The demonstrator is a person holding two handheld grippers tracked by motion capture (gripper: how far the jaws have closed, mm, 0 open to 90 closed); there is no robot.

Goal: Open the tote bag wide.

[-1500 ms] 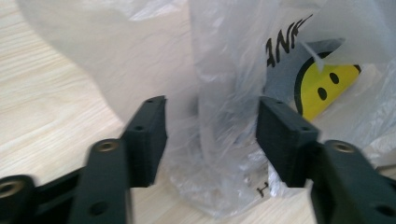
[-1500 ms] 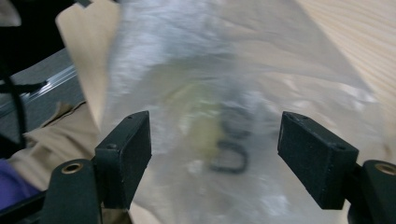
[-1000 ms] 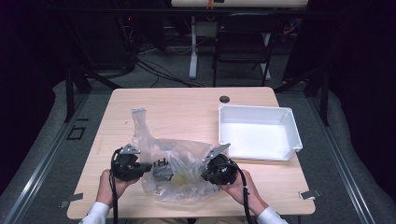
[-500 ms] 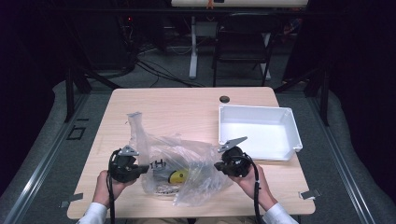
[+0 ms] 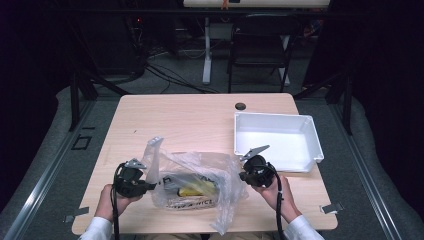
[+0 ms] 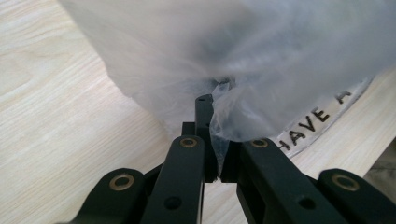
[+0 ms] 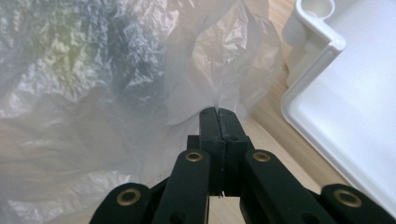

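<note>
Your left gripper (image 5: pixel 150 186) and right gripper (image 5: pixel 243 175) both pinch the plastic bag (image 5: pixel 197 182), white tray (image 5: pixel 310 131) just beside your right gripper.

Premises consistent with a laboratory or recording studio: bare wooden table (image 5: pixel 200 120) ringed by black curtains, cable bundles (image 5: pixel 165 75) across grey flooring, folding chair (image 5: pixel 260 50) stationed behind

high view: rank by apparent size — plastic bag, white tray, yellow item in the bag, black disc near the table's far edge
Largest to smallest:
1. plastic bag and white tray: too close in apparent size to rank.
2. yellow item inside the bag.
3. black disc, though it lies farther from the camera.
</note>
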